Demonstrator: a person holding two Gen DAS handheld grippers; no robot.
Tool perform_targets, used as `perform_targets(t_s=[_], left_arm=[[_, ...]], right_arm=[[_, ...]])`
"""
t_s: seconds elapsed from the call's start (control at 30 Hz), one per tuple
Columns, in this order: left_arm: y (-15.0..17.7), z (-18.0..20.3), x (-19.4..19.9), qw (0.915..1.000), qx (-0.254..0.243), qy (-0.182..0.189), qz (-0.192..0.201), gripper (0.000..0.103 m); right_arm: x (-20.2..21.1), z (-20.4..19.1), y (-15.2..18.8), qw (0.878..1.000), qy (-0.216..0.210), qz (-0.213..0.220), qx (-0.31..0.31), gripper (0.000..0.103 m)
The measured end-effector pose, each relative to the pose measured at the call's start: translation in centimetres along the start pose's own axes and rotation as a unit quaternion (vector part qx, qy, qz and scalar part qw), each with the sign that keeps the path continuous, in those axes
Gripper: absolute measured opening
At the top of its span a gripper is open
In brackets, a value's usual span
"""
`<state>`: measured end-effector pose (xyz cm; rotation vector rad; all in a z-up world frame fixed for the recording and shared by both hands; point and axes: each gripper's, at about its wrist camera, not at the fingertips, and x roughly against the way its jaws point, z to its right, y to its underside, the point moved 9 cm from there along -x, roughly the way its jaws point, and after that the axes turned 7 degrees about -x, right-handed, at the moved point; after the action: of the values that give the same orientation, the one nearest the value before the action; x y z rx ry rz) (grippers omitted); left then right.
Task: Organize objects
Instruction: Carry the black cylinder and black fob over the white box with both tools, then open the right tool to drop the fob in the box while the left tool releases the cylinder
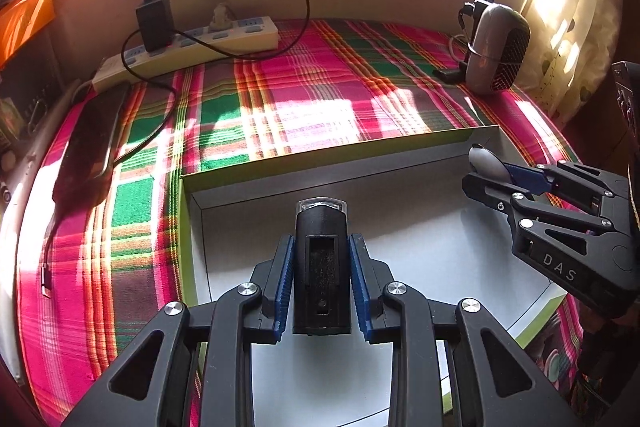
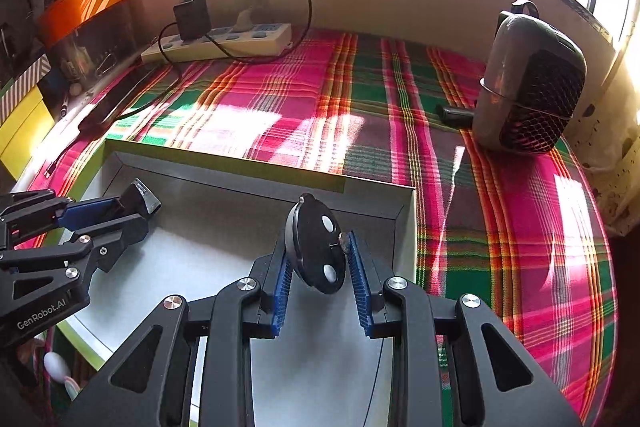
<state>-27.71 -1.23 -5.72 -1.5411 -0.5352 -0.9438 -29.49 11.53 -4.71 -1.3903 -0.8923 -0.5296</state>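
My left gripper (image 1: 322, 247) is shut on a black oblong device with a clear front lens (image 1: 322, 267) and holds it over the open white box with green sides (image 1: 400, 155). My right gripper (image 2: 318, 251) is shut on a round black and silver disc with two white dots (image 2: 318, 247), also over the box (image 2: 256, 171), near its far right corner. In the left wrist view the right gripper (image 1: 486, 173) shows at the right with the disc's silver edge (image 1: 482, 161). In the right wrist view the left gripper (image 2: 120, 213) shows at the left with the black device (image 2: 140, 199).
The box lies on a pink and green plaid cloth (image 1: 304, 95). At the back a power strip (image 1: 200, 47) carries a black charger (image 1: 154, 23) whose cable runs to a dark phone (image 1: 90, 147) at the left. A small grey fan heater (image 1: 498, 49) stands at the back right.
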Motion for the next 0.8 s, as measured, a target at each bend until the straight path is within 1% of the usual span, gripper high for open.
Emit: perform_targets(t_s=[0.2, 0.5, 0.63, 0.8], left_arm=[[-0.35, -0.11, -0.23, 1.0, -0.002, -0.006, 0.001, 0.025], [-0.47, 0.0, -0.52, 0.9998, -0.007, -0.017, -0.003, 0.025], [-0.29, 0.35, -0.72, 0.9999, -0.008, -0.012, -0.007, 0.025], [-0.28, 0.32, -0.75, 0.9999, -0.007, -0.009, -0.008, 0.025]], right_arm=[[-0.67, -0.14, 0.24, 1.0, 0.005, -0.007, 0.004, 0.029], [-0.86, -0.22, 0.2, 1.0, 0.018, -0.003, 0.011, 0.029], [-0.86, -0.13, 0.21, 1.0, 0.02, -0.003, 0.011, 0.029], [-0.84, -0.08, 0.22, 1.0, 0.026, 0.0, 0.012, 0.033]])
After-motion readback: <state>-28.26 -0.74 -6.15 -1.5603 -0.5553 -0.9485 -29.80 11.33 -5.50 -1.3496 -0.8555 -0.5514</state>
